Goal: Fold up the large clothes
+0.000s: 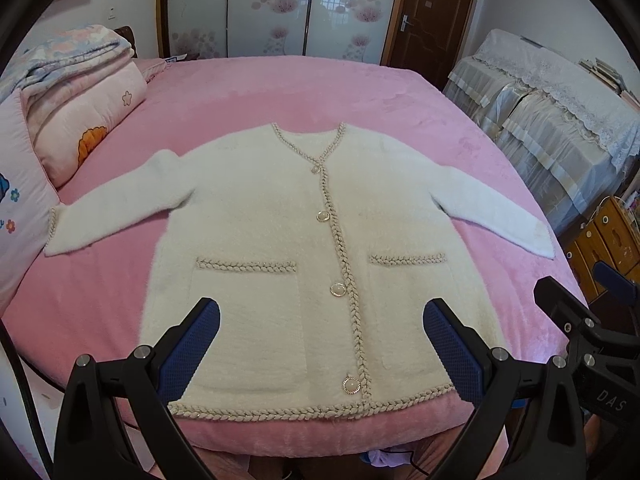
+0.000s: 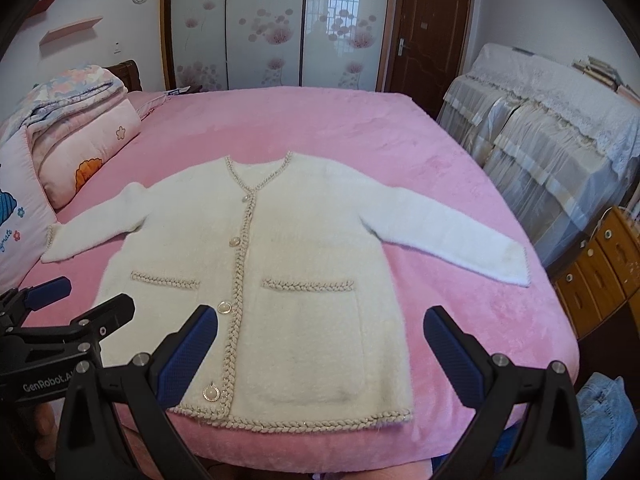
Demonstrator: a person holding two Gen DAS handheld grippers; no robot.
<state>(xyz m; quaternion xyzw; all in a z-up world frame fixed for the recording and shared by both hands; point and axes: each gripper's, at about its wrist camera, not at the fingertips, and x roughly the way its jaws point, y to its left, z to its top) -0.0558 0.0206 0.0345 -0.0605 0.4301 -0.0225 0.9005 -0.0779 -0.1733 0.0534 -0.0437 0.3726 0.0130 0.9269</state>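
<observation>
Both claws hover wide apart and empty over the near hem: the left claw point(image 1: 320, 352) above the button placket, the right claw point(image 2: 320, 356) over the pocket side. The cream cardigan point(image 1: 304, 248) lies flat on the pink bed point(image 1: 360, 92), collar away, sleeves spread sideways.

My left gripper point(image 1: 320, 344) held level, jaws spread wide, my right gripper point(image 2: 320, 344) alongside, likewise spread, both empty

I see a fluffy matt knit cardigan point(image 1: 260, 240) with glossy pearly buttons point(image 1: 337, 289) on plush pink bedspread point(image 1: 360, 92) — gripper pads point(image 1: 188, 354) rubbery, textured blue.
</observation>
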